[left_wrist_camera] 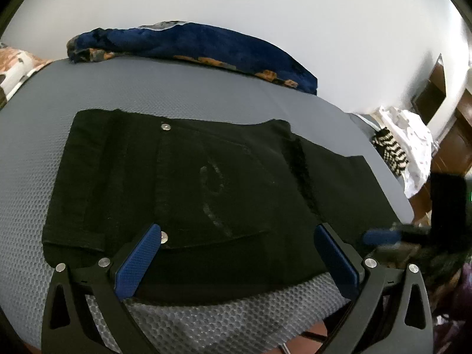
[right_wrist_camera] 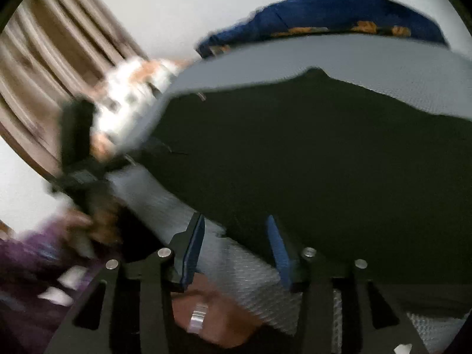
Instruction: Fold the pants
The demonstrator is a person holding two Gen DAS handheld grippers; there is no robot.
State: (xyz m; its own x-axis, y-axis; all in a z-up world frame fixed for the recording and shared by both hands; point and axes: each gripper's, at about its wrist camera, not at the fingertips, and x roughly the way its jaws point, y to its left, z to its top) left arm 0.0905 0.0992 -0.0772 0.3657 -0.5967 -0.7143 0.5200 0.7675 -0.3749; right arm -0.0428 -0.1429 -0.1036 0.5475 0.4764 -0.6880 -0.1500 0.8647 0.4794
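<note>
Black pants (left_wrist_camera: pixel 206 183) lie folded into a flat rectangle on a grey mesh-covered surface (left_wrist_camera: pixel 118 88), metal buttons showing on top. My left gripper (left_wrist_camera: pixel 239 230) is open, its blue-padded fingers spread just over the pants' near edge, holding nothing. In the blurred right wrist view the pants (right_wrist_camera: pixel 309 162) fill the middle and right. My right gripper (right_wrist_camera: pixel 236 224) is open and empty at the pants' near edge. The right gripper also shows in the left wrist view (left_wrist_camera: pixel 383 236), blurred, at the pants' right end.
A dark blue patterned blanket (left_wrist_camera: pixel 191 44) lies along the far edge against a white wall. A striped cloth (left_wrist_camera: pixel 389 150) and white fabric (left_wrist_camera: pixel 413 141) sit off the right end. A curtain (right_wrist_camera: pixel 59 59) hangs at left in the right wrist view.
</note>
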